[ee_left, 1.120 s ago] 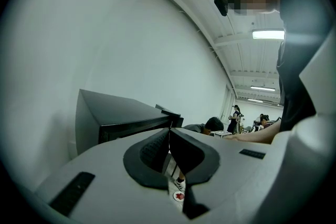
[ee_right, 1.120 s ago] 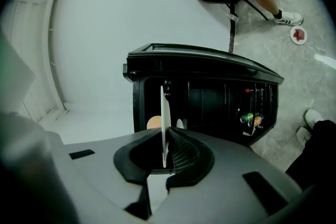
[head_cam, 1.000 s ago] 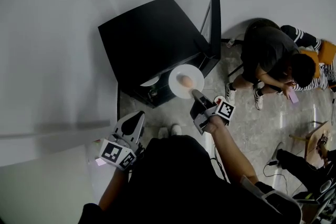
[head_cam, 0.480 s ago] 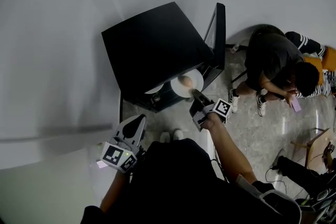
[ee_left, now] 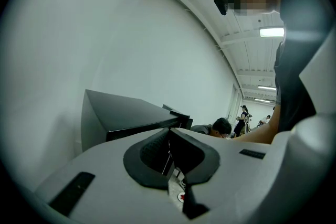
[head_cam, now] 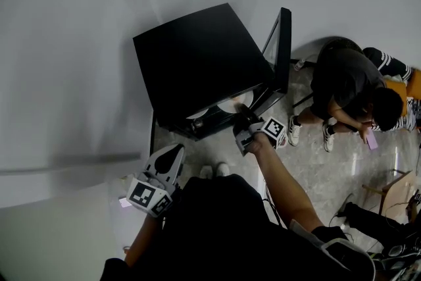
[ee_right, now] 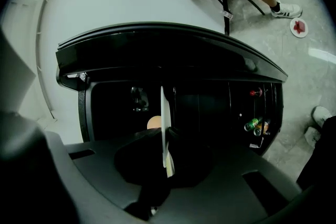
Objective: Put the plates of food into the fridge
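Clearly, the black boxy fridge [head_cam: 197, 56] stands with its black door [head_cam: 283, 43] swung wide so a plate can go in. Outside the fridge, low before its front, the left tool [ee_left: 169, 134] hangs idle, pressed together on nothing. The right tool [head_cam: 243, 120] reaches into the fridge's mouth, pinching the rim of the round white plate [ee_right: 163, 107]. It seems to be kept level so the pale orange-brown lump of food [ee_right: 153, 123] does not roll. Small green and orange cans [ee_right: 254, 124] sit at the fridge's door side, their labels too small to read. No other writing is legible.

Fridge [head_cam: 197, 62] stands open, door [head_cam: 284, 49] aside, seemingly passable
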Demonstrator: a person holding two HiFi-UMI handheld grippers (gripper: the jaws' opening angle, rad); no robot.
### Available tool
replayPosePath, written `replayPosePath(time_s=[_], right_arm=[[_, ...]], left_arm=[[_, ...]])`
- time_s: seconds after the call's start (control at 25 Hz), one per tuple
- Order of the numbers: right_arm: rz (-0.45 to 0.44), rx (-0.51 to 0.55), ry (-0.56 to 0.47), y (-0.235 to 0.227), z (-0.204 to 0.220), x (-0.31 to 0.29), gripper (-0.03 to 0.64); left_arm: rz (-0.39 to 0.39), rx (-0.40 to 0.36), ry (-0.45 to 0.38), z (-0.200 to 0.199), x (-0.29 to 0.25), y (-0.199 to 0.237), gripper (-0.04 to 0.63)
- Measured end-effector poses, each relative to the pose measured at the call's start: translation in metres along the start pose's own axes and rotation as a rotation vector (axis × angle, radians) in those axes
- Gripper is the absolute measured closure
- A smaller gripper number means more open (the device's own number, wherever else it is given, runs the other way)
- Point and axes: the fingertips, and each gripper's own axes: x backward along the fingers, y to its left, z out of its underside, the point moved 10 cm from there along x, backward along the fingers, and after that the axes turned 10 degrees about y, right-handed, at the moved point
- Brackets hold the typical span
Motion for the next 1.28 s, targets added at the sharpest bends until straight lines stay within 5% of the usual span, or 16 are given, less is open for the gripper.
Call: replayPosePath(time_s=[1.08,1.16,1.28], right_arm=[[0.044,0.044,-0.046,-0.005,-0.009,-0.04,0.573],[0.036,0.068,-0.037,-0.001,-0.009,-0.038,0.457],[0.071,0.163,-0.02,0.003,-0.006,-0.026,0.453]], left_arm=[[-0.038,0.031,-0.001,0.006,0.016,0.004,0.571],[-0.035,0.032,-0.004,0.008,0.017,0.004,0.571],[-0.026,0.038,-0.009,0.01,0.019,0.003,0.571]])
